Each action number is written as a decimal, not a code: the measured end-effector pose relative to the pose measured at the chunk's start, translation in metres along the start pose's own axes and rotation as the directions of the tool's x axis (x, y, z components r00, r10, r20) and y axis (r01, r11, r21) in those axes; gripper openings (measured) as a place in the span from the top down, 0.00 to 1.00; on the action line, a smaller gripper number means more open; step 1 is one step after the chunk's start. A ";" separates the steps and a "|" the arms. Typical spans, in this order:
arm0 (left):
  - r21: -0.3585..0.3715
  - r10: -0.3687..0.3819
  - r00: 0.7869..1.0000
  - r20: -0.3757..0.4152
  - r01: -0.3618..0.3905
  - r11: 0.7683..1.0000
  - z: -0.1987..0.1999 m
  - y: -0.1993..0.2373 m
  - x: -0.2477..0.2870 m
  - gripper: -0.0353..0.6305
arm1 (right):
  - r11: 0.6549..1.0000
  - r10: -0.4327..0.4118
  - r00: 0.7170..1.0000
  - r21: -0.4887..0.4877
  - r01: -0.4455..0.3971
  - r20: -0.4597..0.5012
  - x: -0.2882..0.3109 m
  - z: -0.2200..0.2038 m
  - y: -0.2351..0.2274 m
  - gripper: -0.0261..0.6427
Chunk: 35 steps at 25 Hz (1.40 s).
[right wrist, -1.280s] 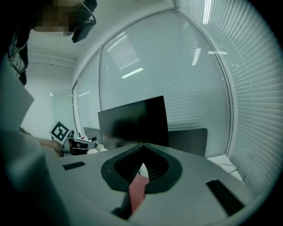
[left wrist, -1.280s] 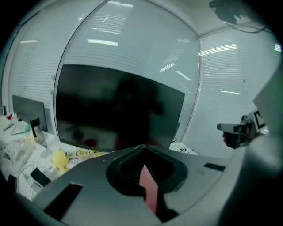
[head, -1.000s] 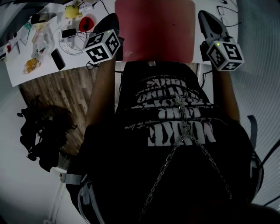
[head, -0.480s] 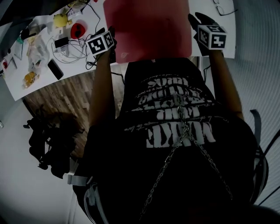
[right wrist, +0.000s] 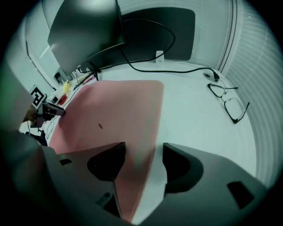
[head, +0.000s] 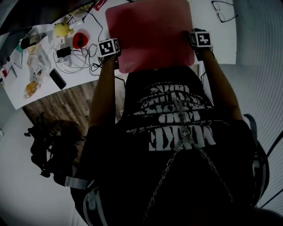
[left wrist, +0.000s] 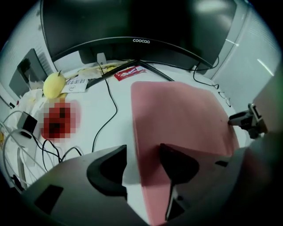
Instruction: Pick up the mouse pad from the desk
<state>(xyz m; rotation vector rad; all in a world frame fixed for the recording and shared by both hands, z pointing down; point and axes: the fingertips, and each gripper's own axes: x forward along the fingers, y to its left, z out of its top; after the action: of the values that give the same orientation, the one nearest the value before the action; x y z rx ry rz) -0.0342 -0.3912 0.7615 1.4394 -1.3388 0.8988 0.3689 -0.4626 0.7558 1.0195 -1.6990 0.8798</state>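
The red mouse pad (head: 150,35) lies flat on the white desk (head: 212,53), close to the front edge. My left gripper (head: 113,56) points steeply down at the pad's left edge. In the left gripper view the jaws (left wrist: 142,152) are opening and that edge of the pad (left wrist: 181,114) runs between them, not pinched. My right gripper (head: 199,48) is at the pad's right edge. Its jaws (right wrist: 143,148) are also opening, and the pad's right edge (right wrist: 110,110) lies between them, loose.
A pair of glasses (head: 223,11) lies right of the pad. A dark monitor (left wrist: 132,26) stands behind it. Left of the pad are cables (head: 77,59), a red object (head: 80,39), a yellow object (head: 62,28) and a phone (head: 57,78). The wooden floor (head: 66,106) shows below the desk edge.
Both grippers have come down from well above the desk to its surface at the pad's two side edges. The pad has shifted slightly in view and now lies flat.
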 end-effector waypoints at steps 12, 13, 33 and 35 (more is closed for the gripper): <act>0.067 -0.054 0.998 -0.030 0.056 0.996 0.006 -0.025 0.004 0.89 | 0.992 0.103 0.995 0.073 -0.103 0.016 -0.002 0.005 0.032 0.90; 0.027 -0.096 0.995 -0.029 0.097 0.995 0.004 -0.029 0.001 0.89 | 0.982 0.143 0.989 0.120 -0.146 0.031 -0.005 0.005 0.039 0.90; 0.429 -0.418 0.757 0.502 0.202 0.880 0.126 -0.136 -0.348 0.88 | 0.968 0.237 0.755 -0.211 -0.134 0.611 -0.373 0.135 0.121 0.89; 0.436 -0.423 0.722 0.547 0.185 0.881 0.134 -0.136 -0.377 0.88 | 0.966 0.240 0.715 -0.238 -0.105 0.657 -0.406 0.148 0.126 0.89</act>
<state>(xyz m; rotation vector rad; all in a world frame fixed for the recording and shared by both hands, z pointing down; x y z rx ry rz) 0.0387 -0.4126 0.3453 2.3232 -1.3702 0.4391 0.2907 -0.4464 0.3128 1.1466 -2.4874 0.4472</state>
